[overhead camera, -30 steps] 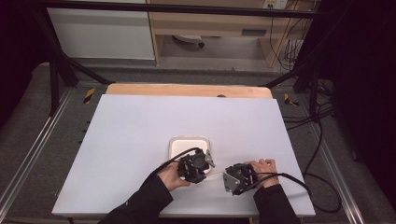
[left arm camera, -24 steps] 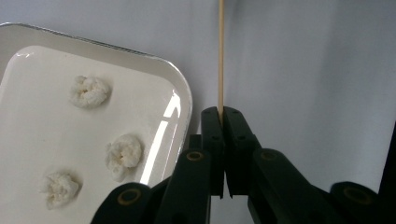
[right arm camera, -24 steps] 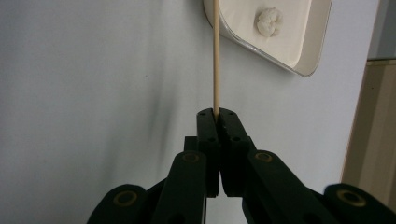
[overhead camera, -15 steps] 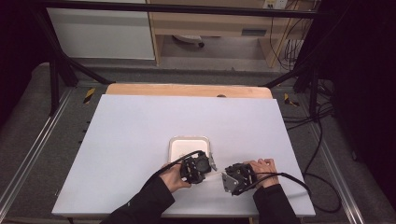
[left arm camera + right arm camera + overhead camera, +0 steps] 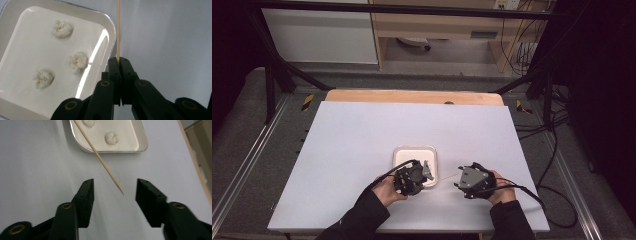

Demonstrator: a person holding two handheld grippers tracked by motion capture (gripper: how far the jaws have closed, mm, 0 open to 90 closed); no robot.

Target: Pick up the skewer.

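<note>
Flanking skewer (image 5: 118, 27): tray (image 5: 111, 30), three dumplings (image 5: 78, 61)

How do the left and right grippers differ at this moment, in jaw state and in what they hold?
The left gripper is shut on the thin wooden skewer; the right gripper has just been opening and stands open, holding nothing, the skewer's pointed tip between its jaws untouched. The left sits beside the white square tray; the right sits farther off. Both have black jaws.

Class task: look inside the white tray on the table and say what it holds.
The left gripper view shows three small white fluffy lumps lying apart on the white tray. The left tongs cover the tray's near corner, so anything there is hidden.
</note>
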